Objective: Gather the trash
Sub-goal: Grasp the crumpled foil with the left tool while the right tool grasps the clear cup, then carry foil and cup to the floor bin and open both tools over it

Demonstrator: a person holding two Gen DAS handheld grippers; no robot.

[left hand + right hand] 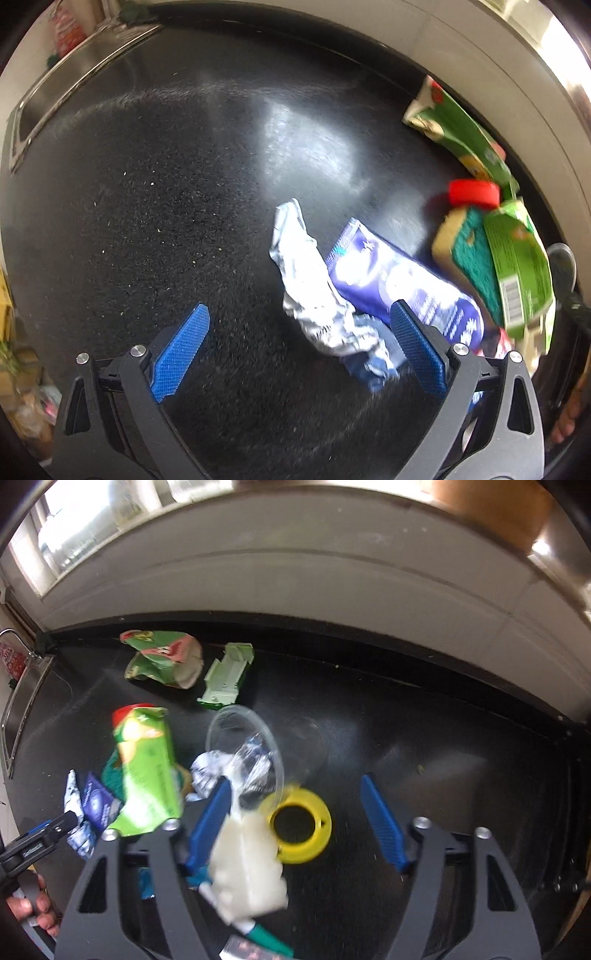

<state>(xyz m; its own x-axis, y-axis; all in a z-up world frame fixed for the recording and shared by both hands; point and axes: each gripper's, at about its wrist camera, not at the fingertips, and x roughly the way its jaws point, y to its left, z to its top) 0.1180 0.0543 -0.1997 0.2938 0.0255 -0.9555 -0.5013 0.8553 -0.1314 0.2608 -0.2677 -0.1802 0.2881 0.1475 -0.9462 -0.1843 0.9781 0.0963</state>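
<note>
Both jaws are spread wide, empty: the left gripper beside crinkled foil, the right gripper above a glossy yellow ring.

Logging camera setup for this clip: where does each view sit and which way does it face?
Left wrist: on the left gripper, facing down at the black counter; its open blue fingers show.
Right wrist: on the right gripper, facing the counter and back wall; open fingers, a hand at left.
Shared: purple packet, green carton.

Black speckled counter; purple-white wrapper; green carton; yellow ring; red cap.
</note>
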